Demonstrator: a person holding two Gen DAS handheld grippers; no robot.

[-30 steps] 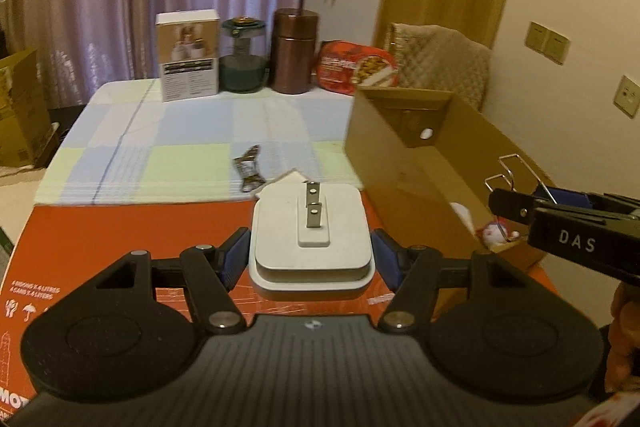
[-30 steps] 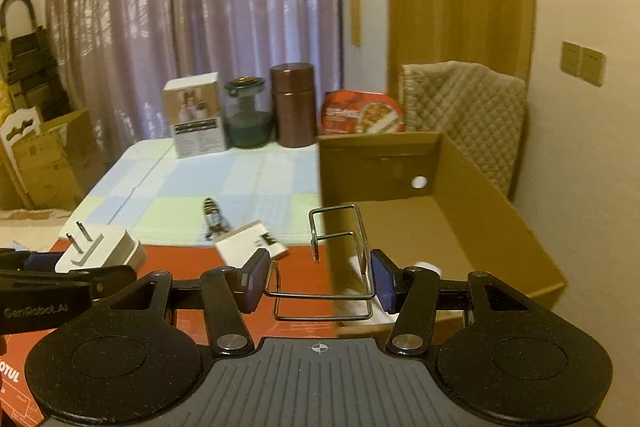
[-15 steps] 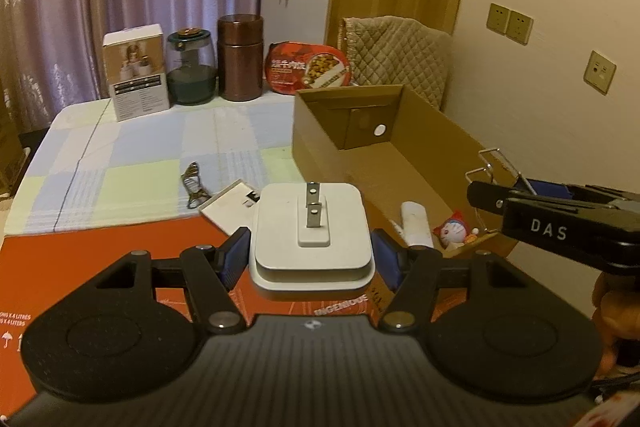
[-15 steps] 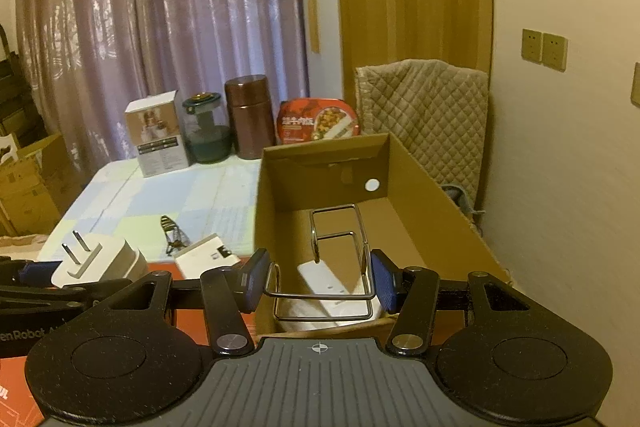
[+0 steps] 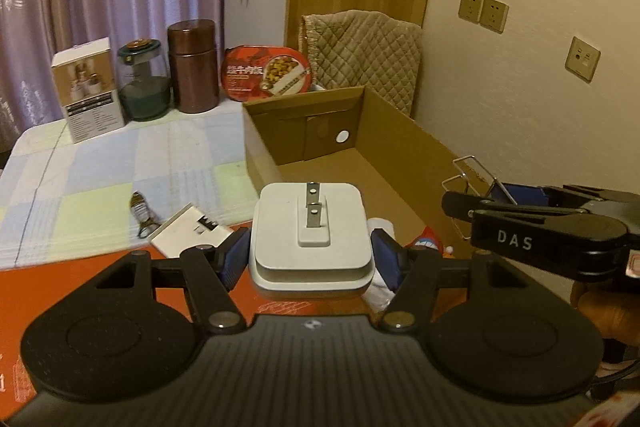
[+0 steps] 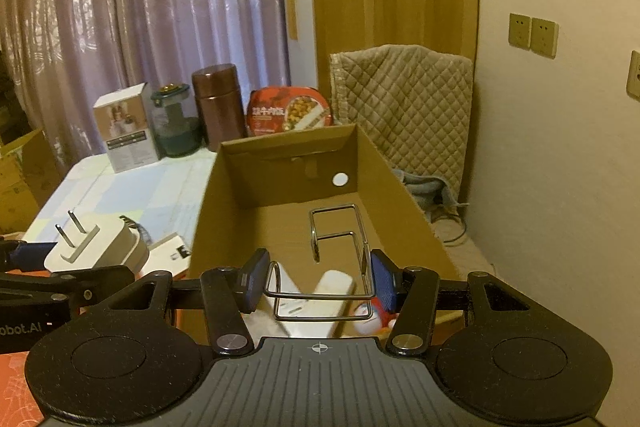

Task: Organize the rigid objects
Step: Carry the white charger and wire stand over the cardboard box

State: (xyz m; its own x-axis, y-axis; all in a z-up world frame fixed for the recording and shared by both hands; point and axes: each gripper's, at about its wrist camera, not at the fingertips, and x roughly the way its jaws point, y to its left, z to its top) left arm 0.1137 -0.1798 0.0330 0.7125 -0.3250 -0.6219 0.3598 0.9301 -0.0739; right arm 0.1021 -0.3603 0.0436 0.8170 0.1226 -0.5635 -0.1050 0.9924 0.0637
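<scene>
Your biggest risk is the open brown cardboard box (image 6: 404, 199) itself: its near wall stands tall, and either load could clip that rim as you bring it over, tipping the box or knocking the piece loose. Inside, at the near end, a white cylindrical item (image 6: 334, 285) and a small red-and-white toy figure (image 5: 428, 241) already lie on the floor, so anything dropped from height may bounce off them.

The square white two-prong plug adapter (image 5: 311, 239) sits clamped between the blue pads of your left gripper (image 5: 311, 257), prongs pointing up and away from you. It hangs above the red surface near the box's left wall, not yet over the opening; I judge its smooth sides could slide if you tilt.

The thin bent silver wire rack (image 6: 336, 259) is pinched by its sides in your right gripper (image 6: 318, 281), already above the box's near end. Springy wire may twist free.
</scene>
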